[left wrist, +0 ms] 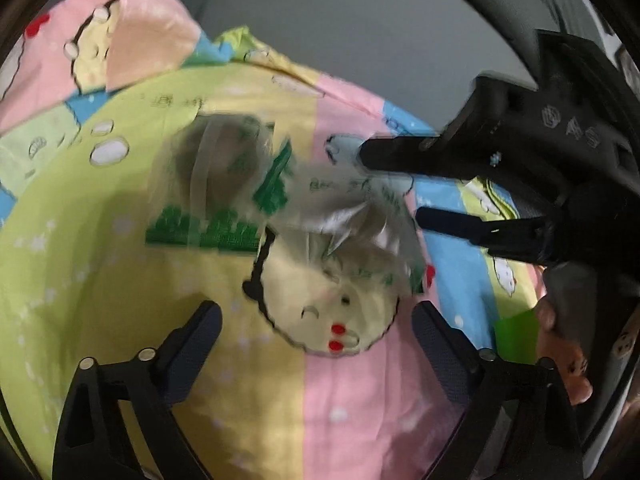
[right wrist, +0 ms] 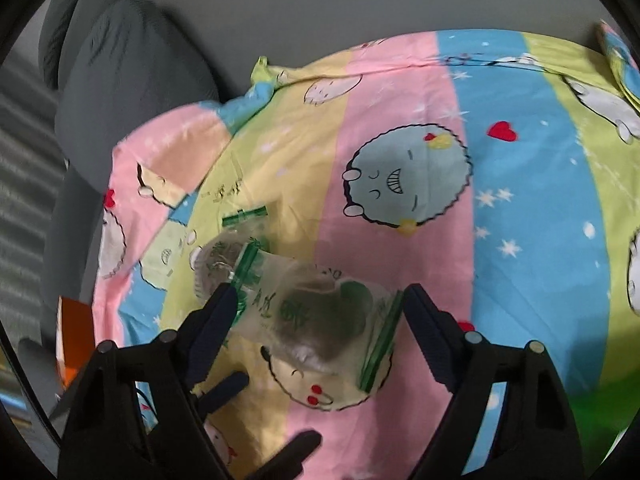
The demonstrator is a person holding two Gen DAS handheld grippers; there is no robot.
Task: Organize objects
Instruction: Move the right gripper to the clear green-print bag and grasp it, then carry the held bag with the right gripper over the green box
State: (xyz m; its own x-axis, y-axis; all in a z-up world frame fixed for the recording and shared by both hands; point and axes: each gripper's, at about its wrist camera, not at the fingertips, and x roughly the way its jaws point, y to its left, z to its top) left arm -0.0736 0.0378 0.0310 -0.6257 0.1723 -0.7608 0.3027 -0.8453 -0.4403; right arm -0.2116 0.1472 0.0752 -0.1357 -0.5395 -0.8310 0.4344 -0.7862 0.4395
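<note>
Striped cartoon-print cotton sheet (right wrist: 400,128) under crinkled clear green-printed plastic bags (right wrist: 312,312), left tool (left wrist: 316,336) and right tool (right wrist: 320,320) both spread apart.

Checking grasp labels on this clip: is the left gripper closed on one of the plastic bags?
No. The left gripper stands wide open over the cartoon bedsheet, and the plastic bags lie beyond its fingertips.

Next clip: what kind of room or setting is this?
Probably a bedroom: the work surface is a cartoon-print bedsheet with a grey pillow at its edge against a plain wall. Clear printed plastic bags lie on the sheet.
</note>
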